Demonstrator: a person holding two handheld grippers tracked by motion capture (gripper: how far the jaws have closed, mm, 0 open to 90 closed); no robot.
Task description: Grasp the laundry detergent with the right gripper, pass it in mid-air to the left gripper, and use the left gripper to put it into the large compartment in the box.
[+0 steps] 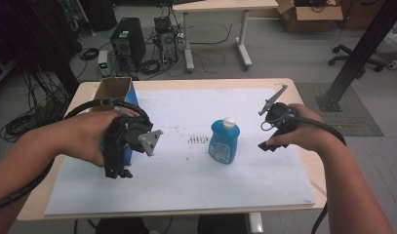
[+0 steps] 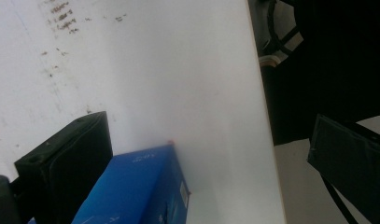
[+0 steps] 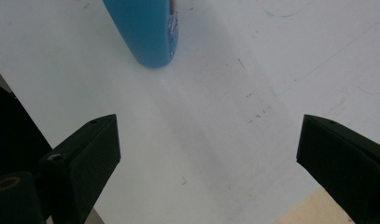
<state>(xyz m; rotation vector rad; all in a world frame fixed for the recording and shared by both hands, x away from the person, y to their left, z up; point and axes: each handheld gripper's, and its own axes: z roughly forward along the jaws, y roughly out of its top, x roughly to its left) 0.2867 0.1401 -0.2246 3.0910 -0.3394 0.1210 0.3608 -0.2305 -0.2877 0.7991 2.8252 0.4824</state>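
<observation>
Standing between both wide-open grippers, the blue bottle sits nearer the right gripper than the left gripper.

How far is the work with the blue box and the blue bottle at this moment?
Nothing looks finished yet. The blue box stands open at the table's left, and the blue bottle stands upright, capped, on the white sheet. In hand: the left gripper has its jaws wide around the box's corner, not closed. The right gripper hangs open beside the bottle, holding nothing. Gripping and moving either thing is probably what remains.
</observation>
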